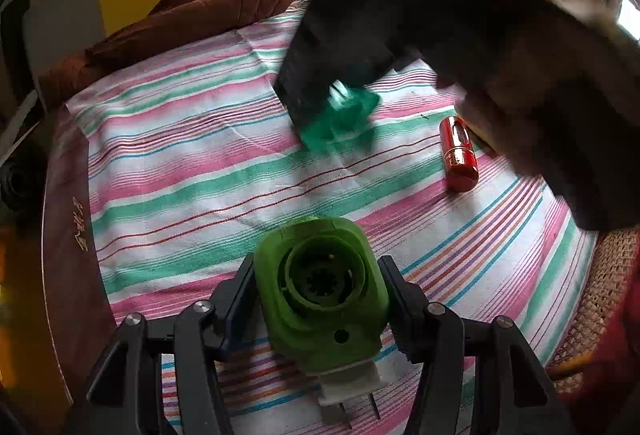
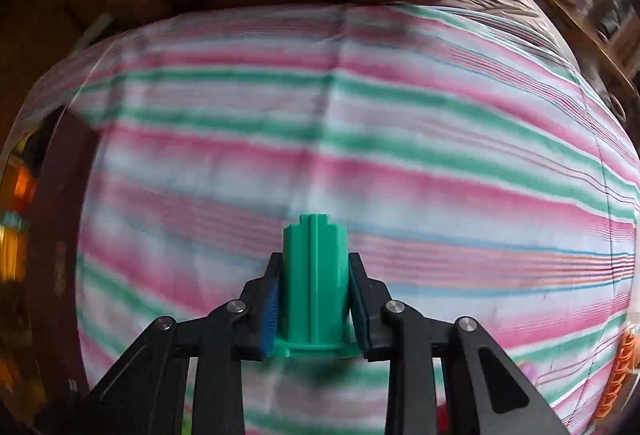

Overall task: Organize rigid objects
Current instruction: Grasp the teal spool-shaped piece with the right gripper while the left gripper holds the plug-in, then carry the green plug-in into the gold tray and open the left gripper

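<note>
My left gripper [image 1: 320, 283] is shut on a light green plug-in device [image 1: 324, 291]; its round socket faces up and its white plug end with metal prongs points toward the camera. My right gripper [image 2: 314, 287] is shut on a teal ribbed plastic cylinder [image 2: 314, 275], held over the striped cloth [image 2: 320, 115]. In the left wrist view the right gripper [image 1: 340, 107] shows as a blurred black mass with the teal piece [image 1: 332, 131] under it, further back over the cloth [image 1: 200, 163]. A red metallic cylinder [image 1: 458, 155] lies on the cloth to the right.
A brown cushion [image 1: 208, 7] lies along the cloth's far edge. The dark brown tabletop edge [image 1: 68, 235] runs down the left. A woven mat or basket [image 1: 608, 295] sits at the right edge, and a person's dark sleeve [image 1: 540, 75] fills the upper right.
</note>
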Motion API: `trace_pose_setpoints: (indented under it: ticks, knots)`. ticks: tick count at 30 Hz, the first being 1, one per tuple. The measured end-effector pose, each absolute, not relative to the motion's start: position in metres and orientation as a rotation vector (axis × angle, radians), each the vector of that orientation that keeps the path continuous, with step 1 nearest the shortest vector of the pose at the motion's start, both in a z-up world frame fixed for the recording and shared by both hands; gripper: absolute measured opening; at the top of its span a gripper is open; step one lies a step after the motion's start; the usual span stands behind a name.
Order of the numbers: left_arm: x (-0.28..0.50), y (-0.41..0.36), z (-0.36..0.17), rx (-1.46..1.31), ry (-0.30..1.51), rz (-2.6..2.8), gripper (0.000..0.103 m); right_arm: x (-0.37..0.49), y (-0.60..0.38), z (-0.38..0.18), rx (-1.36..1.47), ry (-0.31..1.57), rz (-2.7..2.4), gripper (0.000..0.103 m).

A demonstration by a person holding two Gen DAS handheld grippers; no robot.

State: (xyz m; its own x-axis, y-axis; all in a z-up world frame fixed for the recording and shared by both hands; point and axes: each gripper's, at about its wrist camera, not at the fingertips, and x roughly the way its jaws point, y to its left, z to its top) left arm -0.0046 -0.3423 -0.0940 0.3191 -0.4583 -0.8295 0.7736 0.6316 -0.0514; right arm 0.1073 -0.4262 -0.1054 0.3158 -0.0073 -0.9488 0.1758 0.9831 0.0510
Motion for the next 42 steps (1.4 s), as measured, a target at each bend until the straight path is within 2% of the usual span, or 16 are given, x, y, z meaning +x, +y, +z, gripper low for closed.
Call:
trace_pose_setpoints:
  ticks: [8,12,26,42]
  knots:
    - [-0.014,-0.334,-0.083,0.384,0.935,-0.826,0.057,0.051,-0.409,-0.109,0.180,1.197,-0.068,0.030]
    - [-0.027,-0.326,-0.058,0.387,0.856,-0.838,0.056,0.040,-0.410,-0.109,0.208,1.150,-0.064,0.030]
    - [-0.014,-0.261,0.011,0.274,0.749,-0.704,0.056,0.041,-0.405,-0.110,0.103,1.097,-0.062,0.030]
    - [0.006,-0.184,0.018,0.176,0.746,-0.538,0.056,0.038,-0.397,-0.111,0.045,1.062,-0.074,0.030]
